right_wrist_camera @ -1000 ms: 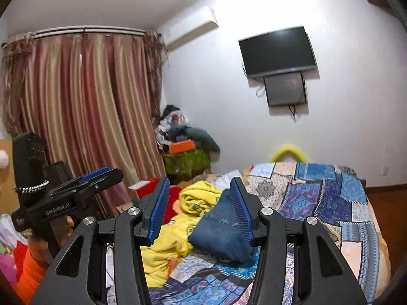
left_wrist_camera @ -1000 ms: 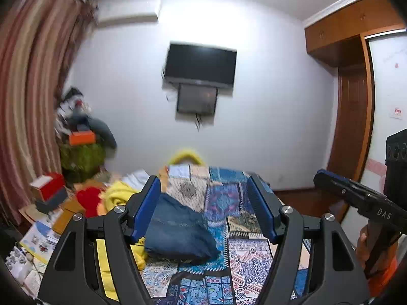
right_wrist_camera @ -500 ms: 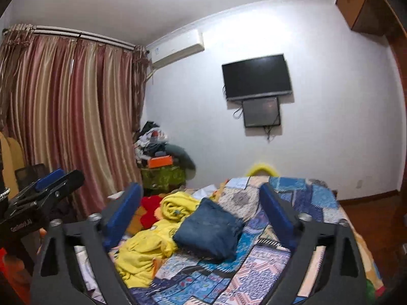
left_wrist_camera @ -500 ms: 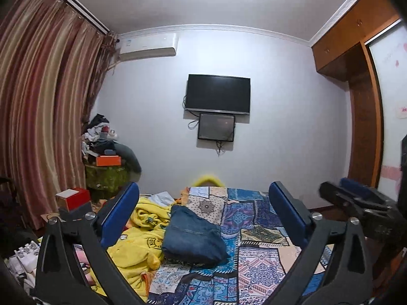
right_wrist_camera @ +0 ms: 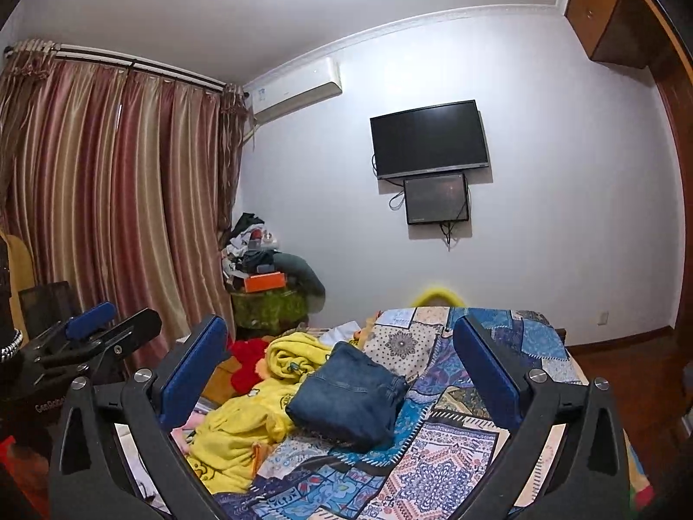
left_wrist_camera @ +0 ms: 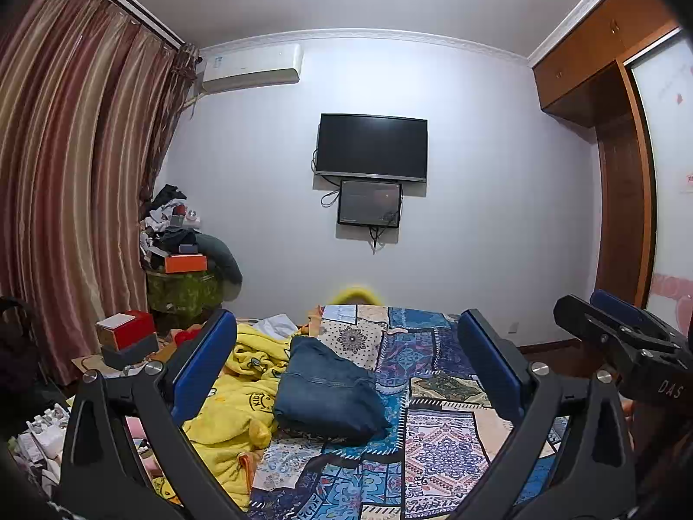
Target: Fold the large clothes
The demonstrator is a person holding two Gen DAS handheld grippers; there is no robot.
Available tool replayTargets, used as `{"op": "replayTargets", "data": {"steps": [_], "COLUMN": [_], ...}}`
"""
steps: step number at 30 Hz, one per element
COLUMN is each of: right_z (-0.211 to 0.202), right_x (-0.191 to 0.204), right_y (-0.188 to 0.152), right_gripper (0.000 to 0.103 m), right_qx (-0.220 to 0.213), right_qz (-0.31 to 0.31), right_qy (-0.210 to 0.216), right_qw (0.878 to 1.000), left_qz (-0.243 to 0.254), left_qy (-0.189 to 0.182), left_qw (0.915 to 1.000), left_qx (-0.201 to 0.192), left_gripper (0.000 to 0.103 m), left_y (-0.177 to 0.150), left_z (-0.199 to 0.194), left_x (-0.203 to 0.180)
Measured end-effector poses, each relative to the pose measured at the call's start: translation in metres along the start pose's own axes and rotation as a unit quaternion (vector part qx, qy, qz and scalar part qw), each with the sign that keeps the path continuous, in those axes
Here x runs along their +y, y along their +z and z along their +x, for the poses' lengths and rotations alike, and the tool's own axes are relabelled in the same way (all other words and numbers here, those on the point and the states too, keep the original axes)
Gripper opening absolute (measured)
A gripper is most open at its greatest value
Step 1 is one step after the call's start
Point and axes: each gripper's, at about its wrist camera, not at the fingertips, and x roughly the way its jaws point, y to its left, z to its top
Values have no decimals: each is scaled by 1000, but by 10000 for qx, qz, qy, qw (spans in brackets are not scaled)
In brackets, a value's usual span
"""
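A folded pair of blue jeans (left_wrist_camera: 327,392) lies on the patchwork bedspread (left_wrist_camera: 437,437); it also shows in the right wrist view (right_wrist_camera: 351,394). A crumpled yellow garment (left_wrist_camera: 236,407) lies to its left, also seen in the right wrist view (right_wrist_camera: 242,429). My left gripper (left_wrist_camera: 346,349) is open and empty, held above and short of the bed. My right gripper (right_wrist_camera: 340,351) is open and empty, likewise away from the clothes. Each gripper shows at the edge of the other's view: the right one (left_wrist_camera: 623,338), the left one (right_wrist_camera: 95,338).
Striped curtains (left_wrist_camera: 73,199) hang on the left. A cluttered pile with an orange box (left_wrist_camera: 184,262) stands in the corner. A red box (left_wrist_camera: 125,331) sits near the bed. A TV (left_wrist_camera: 372,147) hangs on the far wall. A wooden wardrobe (left_wrist_camera: 623,199) is at the right.
Both grippers opened wide and drew back and up from the jeans; the jeans now lie folded on the bed, farther from both.
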Motion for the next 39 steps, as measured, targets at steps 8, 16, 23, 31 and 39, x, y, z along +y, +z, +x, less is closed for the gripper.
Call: {"op": "replayTargets", "data": {"steps": [8, 16, 23, 31, 39], "right_z": [1, 0, 0, -3, -4], "right_x": [-1, -2, -7, -8, -11], "right_y": [-3, -6, -5, -3, -1], "right_gripper": [103, 103, 103, 103, 103], "right_qx": [94, 195, 241, 224, 232], "right_qz": [29, 67, 144, 201, 282], "right_qy": [-27, -71, -142, -230, -314], "right_qw": [9999, 9998, 9995, 9993, 9988], "left_qz": [73, 53, 178, 213, 226], "left_qy": [59, 60, 99, 53, -47], "left_qw": [9999, 9998, 9996, 9994, 9991], "left_qx": [35, 172, 205, 271, 355], "left_gripper": [103, 103, 103, 103, 103], "left_y": [-4, -9, -12, -14, -16], "left_z": [5, 11, 15, 18, 21], "left_x": [-4, -8, -12, -16, -21]}}
